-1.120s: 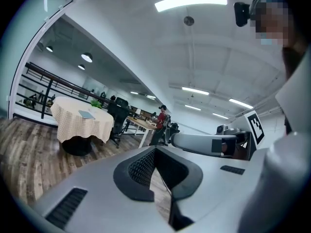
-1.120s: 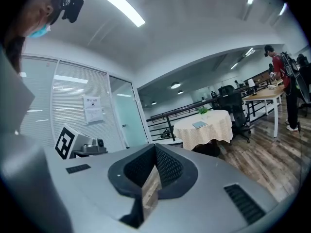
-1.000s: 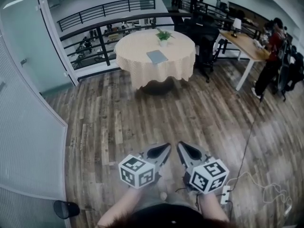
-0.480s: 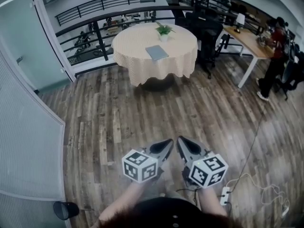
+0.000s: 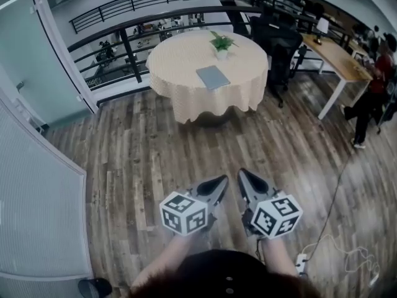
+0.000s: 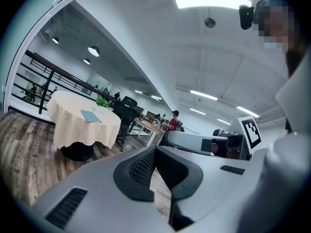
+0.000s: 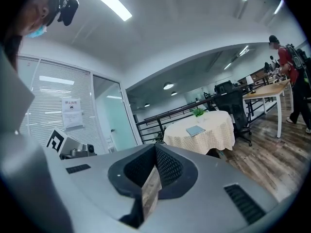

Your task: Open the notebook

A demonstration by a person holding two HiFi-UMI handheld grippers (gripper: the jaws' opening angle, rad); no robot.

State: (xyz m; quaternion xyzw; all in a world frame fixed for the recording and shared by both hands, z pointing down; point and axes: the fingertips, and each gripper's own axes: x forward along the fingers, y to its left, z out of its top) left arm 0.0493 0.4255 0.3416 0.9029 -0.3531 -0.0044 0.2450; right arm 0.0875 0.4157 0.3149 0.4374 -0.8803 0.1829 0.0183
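The notebook [image 5: 213, 77] is a thin grey-blue book lying closed on a round table [image 5: 186, 89] under a cream checked cloth, far ahead across the wooden floor. It also shows in the left gripper view as the notebook [image 6: 91, 116] and in the right gripper view as the notebook [image 7: 196, 130]. My left gripper [image 5: 221, 180] and right gripper [image 5: 243, 174] are held side by side near my body, pointing towards the table and well short of it. Both are shut with nothing between their jaws, seen too at the left gripper [image 6: 154, 149] and the right gripper [image 7: 155, 147].
A small potted plant [image 5: 222, 42] stands on the table behind the notebook. A black railing [image 5: 124, 39] runs behind the table, with black office chairs [image 5: 282, 48] and a wooden desk [image 5: 338, 58] to the right. A glass wall [image 5: 37, 185] lines the left. A power strip and cable [image 5: 303, 262] lie on the floor.
The table and notebook now sit nearer and larger in the head view. Both grippers have travelled forward together over the floor, still side by side and shut.
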